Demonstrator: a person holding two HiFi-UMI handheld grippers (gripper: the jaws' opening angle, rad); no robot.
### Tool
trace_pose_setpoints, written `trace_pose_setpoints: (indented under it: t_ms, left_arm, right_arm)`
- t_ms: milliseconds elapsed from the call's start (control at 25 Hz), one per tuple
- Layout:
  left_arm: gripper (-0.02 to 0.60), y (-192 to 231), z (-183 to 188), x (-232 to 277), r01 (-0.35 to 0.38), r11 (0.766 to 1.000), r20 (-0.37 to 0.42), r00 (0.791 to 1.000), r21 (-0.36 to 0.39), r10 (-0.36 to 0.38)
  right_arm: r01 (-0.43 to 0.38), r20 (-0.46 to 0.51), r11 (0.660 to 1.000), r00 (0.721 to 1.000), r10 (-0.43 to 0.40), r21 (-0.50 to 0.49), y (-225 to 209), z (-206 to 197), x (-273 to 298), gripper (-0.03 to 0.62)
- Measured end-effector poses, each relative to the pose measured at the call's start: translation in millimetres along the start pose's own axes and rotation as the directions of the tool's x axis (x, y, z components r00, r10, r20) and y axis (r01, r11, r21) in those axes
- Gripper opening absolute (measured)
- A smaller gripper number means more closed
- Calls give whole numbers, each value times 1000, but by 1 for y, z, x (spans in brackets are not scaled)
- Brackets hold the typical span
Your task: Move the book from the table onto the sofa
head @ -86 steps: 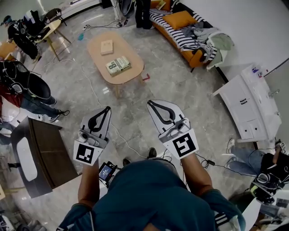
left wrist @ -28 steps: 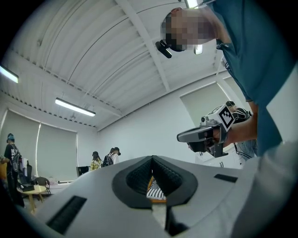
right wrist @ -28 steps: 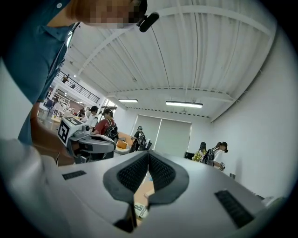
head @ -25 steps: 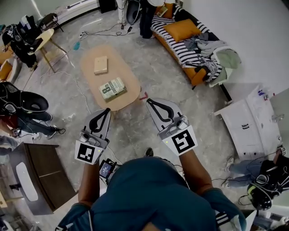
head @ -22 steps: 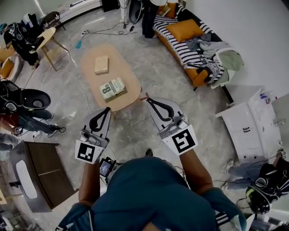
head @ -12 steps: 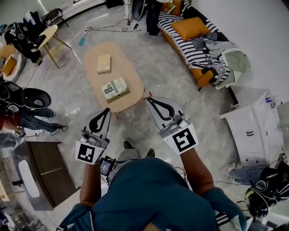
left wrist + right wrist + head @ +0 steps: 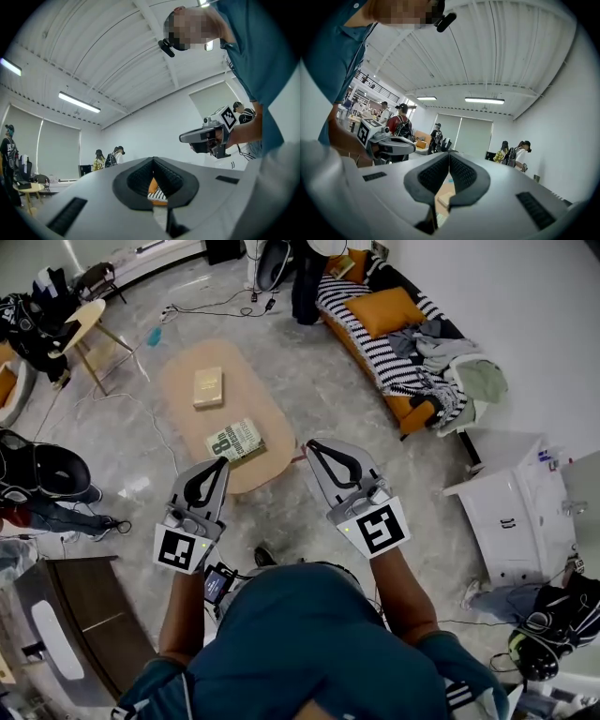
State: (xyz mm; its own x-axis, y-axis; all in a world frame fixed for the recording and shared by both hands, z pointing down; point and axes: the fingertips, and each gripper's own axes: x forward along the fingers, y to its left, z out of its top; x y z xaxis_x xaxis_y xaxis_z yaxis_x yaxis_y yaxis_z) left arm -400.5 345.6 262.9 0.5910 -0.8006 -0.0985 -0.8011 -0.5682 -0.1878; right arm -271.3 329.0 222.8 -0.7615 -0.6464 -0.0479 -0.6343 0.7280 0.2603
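Head view looks down past my arms at a grey floor, with both grippers held out level ahead of me. My left gripper [image 7: 221,463] has its fingers pressed tight together with nothing between them. My right gripper [image 7: 310,444] is the same, pads meeting tip to tip and holding nothing. Each gripper view shows this too: the ribbed pads meet at the tips, and only the room shows through the gap behind them.

Far of my left gripper stands the oval wooden table [image 7: 264,418]. The green book [image 7: 234,440] lies flat on its near end, close beyond my left fingertips in this view but not touched by them. A tan book [image 7: 208,387] lies farther along the same table, apart from the green one.

The sofa [image 7: 367,341], orange with a striped cover, stands at the far right against the wall, well apart from the table. An orange cushion [image 7: 394,310] and a heap of clothes [image 7: 448,345] lie on it. A white cabinet [image 7: 511,512] stands to my right.
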Motion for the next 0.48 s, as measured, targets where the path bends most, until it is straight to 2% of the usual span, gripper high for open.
trace_pose_setpoints:
  t_ms: [200,480]
  left_arm:
    - [3,38,-5,2,2,1000,10,1000,-13,-2]
    - [3,66,-32,25,-29,999,-37,999,-36,28]
  right_arm:
    - [-3,-5,1000,1000,3,-5,4,1,40,14]
    - [-44,-30,999,999,45,22,-18,-23,79,14]
